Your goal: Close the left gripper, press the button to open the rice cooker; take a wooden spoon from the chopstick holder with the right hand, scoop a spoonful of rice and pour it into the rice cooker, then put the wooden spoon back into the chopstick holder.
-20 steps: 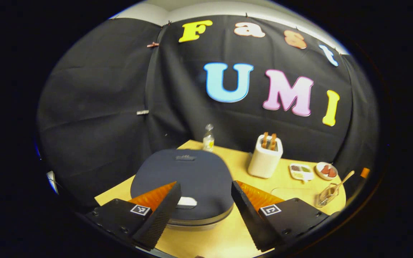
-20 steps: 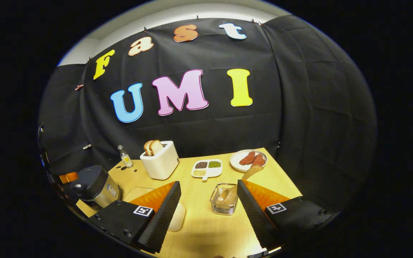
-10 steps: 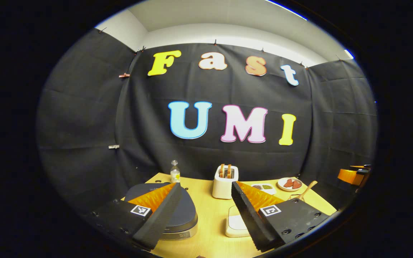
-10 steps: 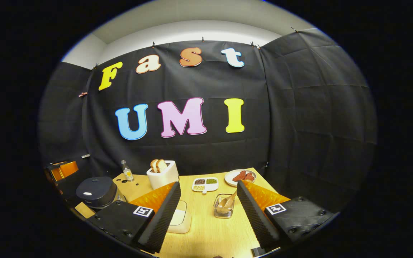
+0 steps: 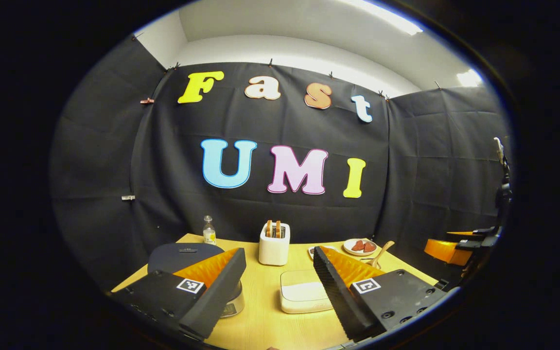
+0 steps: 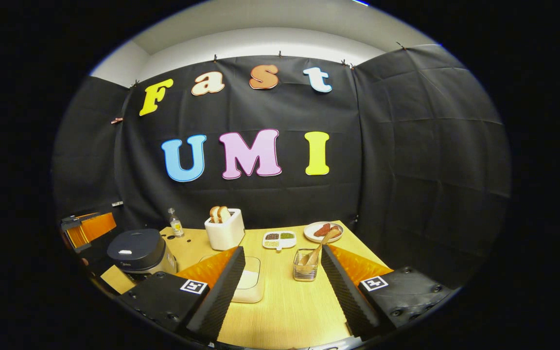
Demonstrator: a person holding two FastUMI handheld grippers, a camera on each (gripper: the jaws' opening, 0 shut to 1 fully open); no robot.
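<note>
The dark rice cooker stands with its lid down at the table's left, partly behind my left gripper's left finger; that gripper is open and holds nothing. In the right gripper view the cooker shows its pale lid button. The wooden spoon leans in the clear chopstick holder, just ahead of my open, empty right gripper. A shallow white rice container lies between cooker and holder, also seen as the rice container between the left gripper's fingers.
A white toaster with bread, a small bottle, a divided dish and a plate of red food line the table's back. The left gripper hangs past the cooker. Black cloth walls enclose the table.
Both grippers have drawn back from the table and tilted up. The left one, close over the cooker lid a second ago, is now farther back. Both stay open.
</note>
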